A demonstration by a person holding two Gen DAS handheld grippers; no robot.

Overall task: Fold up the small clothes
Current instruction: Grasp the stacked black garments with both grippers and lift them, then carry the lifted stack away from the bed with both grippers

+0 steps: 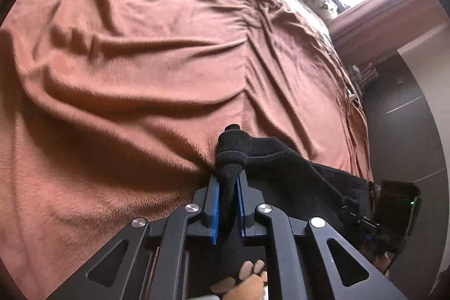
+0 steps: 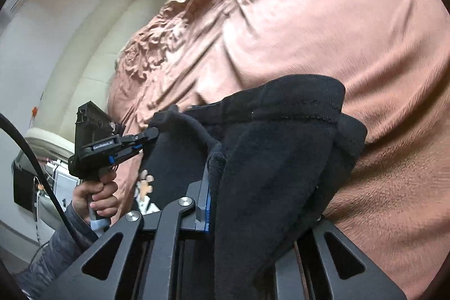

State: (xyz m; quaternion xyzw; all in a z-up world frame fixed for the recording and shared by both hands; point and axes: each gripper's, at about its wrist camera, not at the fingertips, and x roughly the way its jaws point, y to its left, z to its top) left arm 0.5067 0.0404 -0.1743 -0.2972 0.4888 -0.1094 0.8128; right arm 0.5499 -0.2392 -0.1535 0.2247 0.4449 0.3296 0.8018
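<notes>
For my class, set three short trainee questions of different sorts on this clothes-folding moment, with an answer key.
1. True or false: the left gripper is clamped on a bunched edge of the black knitted garment.
2. Multiple choice: the garment is held above which surface? A) wrinkled rust-brown plush blanket B) a white tiled floor C) a glass table
3. Fill in: in the right wrist view, the garment drapes over the right gripper and hides one of its ____.

Key: 1 true. 2 A. 3 fingers.
</notes>
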